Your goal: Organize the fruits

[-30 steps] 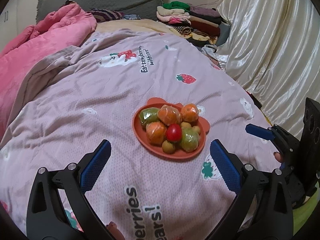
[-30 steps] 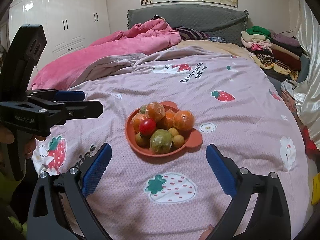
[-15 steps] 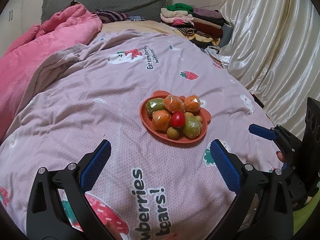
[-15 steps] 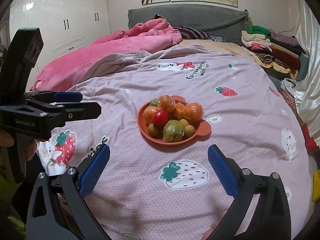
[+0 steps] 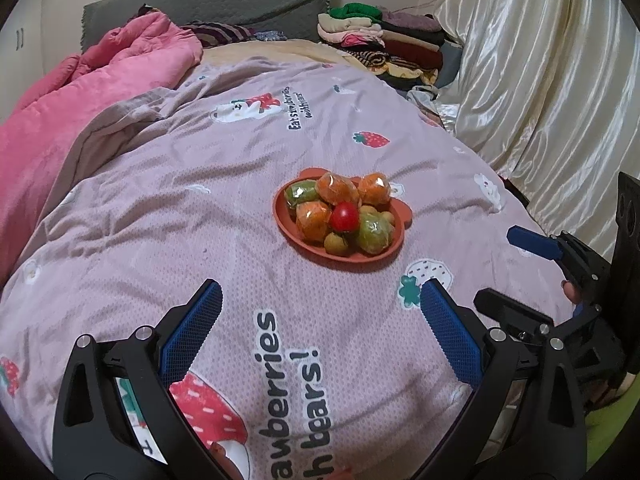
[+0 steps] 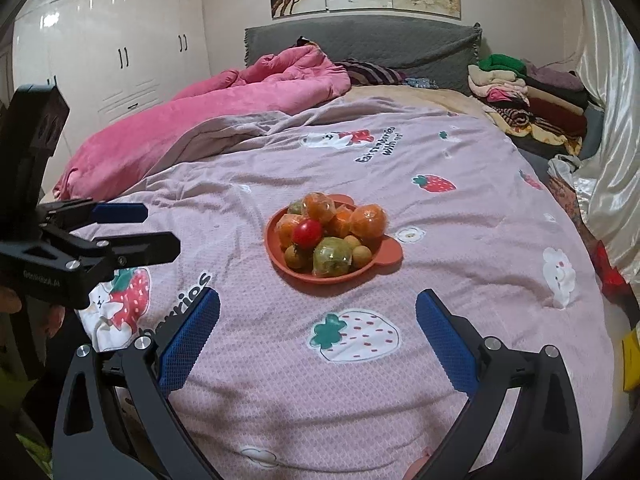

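Note:
An orange bear-eared plate (image 5: 392,254) (image 6: 384,258) sits mid-bed, piled with fruit: wrapped oranges (image 5: 374,189) (image 6: 369,221), a red tomato (image 5: 345,217) (image 6: 307,232) on top, wrapped green fruit (image 5: 374,234) (image 6: 332,256) and small yellow-brown fruits (image 5: 335,243) (image 6: 295,258). My left gripper (image 5: 320,300) is open and empty, well short of the plate on its near left. My right gripper (image 6: 318,306) is also open and empty, just short of the plate. Each gripper shows at the edge of the other's view: the right gripper (image 5: 532,242), the left gripper (image 6: 132,228).
A lilac strawberry-print quilt (image 5: 200,208) covers the bed. A pink duvet (image 5: 100,80) is heaped at the far left, folded clothes (image 5: 372,36) are stacked at the far right by the cream curtain (image 5: 540,80). White wardrobes (image 6: 112,52) stand left.
Both grippers have drawn back from the plate, which now looks smaller and farther. The left view has shifted left, so the plate sits right of its centre. Fruit unmoved.

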